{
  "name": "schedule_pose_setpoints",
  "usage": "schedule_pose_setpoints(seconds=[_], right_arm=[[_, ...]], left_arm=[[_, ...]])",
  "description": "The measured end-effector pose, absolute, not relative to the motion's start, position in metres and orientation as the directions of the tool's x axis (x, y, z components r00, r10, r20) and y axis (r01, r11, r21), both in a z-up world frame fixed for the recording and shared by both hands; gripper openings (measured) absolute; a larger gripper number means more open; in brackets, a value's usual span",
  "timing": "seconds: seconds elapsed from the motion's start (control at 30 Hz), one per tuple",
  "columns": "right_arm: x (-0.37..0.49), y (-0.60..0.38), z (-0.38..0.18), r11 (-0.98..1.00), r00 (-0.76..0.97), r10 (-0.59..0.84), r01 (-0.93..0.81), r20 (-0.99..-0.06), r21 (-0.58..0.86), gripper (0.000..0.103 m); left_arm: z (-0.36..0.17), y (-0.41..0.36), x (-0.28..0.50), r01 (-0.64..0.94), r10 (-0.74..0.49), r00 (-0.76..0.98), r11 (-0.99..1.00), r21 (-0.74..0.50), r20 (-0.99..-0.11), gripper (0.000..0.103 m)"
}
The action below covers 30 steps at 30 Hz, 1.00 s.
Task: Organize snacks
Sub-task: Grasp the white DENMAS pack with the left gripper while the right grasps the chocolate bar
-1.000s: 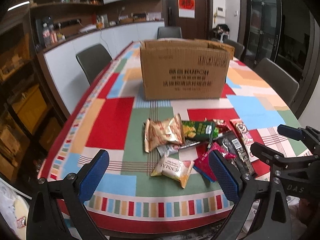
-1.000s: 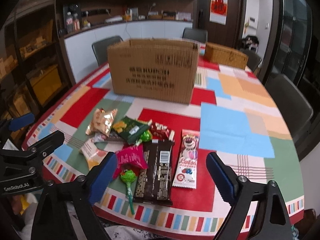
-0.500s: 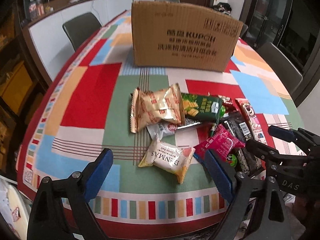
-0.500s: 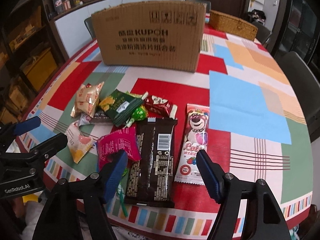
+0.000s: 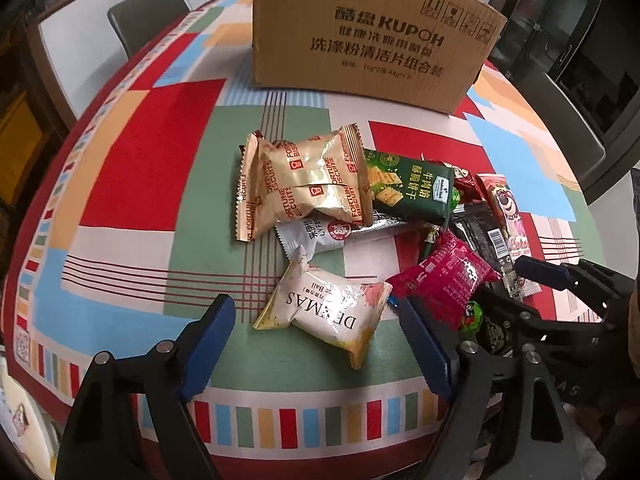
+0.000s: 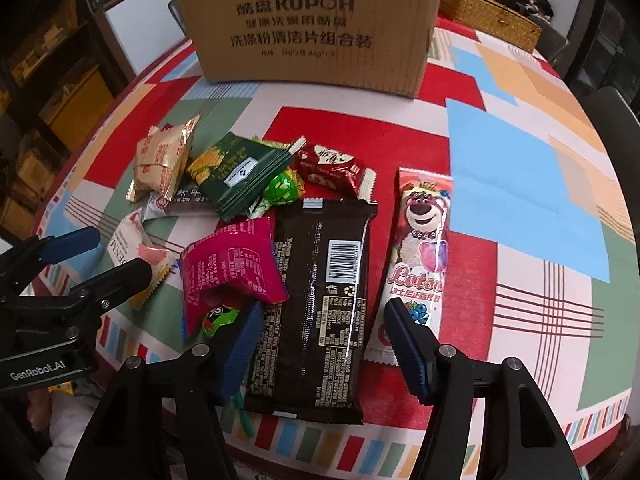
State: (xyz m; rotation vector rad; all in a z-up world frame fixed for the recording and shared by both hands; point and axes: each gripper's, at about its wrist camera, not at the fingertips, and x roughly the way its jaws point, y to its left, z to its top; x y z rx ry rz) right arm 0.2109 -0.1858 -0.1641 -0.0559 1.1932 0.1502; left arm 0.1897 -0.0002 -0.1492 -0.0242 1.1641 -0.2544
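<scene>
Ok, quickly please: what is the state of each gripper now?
Left gripper: open, jaws just closing, around the white DEEMAS pack, not pressing it.
Right gripper: open, jaws just closing, around the dark brown bar, not gripping.

Both fisheye views look steeply down, close over the near edge of the patchwork tablecloth (image 5: pixel 152 168), each framed at the bottom by its own gripper's arms. The left view sits left of the snack pile, the right view right of it. Both share the cardboard box (image 5: pixel 368 36) at top and the pink packet (image 6: pixel 228 260).
</scene>
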Motion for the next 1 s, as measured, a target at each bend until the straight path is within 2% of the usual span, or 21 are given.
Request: schedule_pose_setpoints(seconds=[0.2, 0.27, 0.43, 0.7, 1.0], right_arm=[[0.216, -0.176, -0.170, 0.983, 0.338, 0.073, -0.182, -0.938, 0.010, 0.064], [0.217, -0.173, -0.170, 0.982, 0.339, 0.064, -0.189, -0.939, -0.001, 0.061], [0.221, -0.173, -0.172, 0.983, 0.330, 0.057, -0.185, -0.942, -0.005, 0.054], [0.220, -0.181, -0.164, 0.988, 0.361, 0.053, -0.153, -0.931, -0.003, 0.050], [0.209, -0.189, -0.135, 0.992, 0.465, 0.051, -0.129, -0.884, -0.011, 0.050]], left_arm=[[-0.159, 0.000, 0.198, 0.175, -0.235, 0.325, 0.967, -0.186, -0.916, 0.073], [-0.159, -0.002, 0.198, 0.180, -0.238, 0.328, 0.966, -0.187, -0.914, 0.069], [-0.158, -0.001, 0.199, 0.179, -0.242, 0.333, 0.965, -0.191, -0.911, 0.051], [-0.147, -0.005, 0.196, 0.202, -0.247, 0.365, 0.962, -0.182, -0.897, 0.040], [-0.127, -0.012, 0.191, 0.243, -0.253, 0.430, 0.957, -0.159, -0.866, 0.039]])
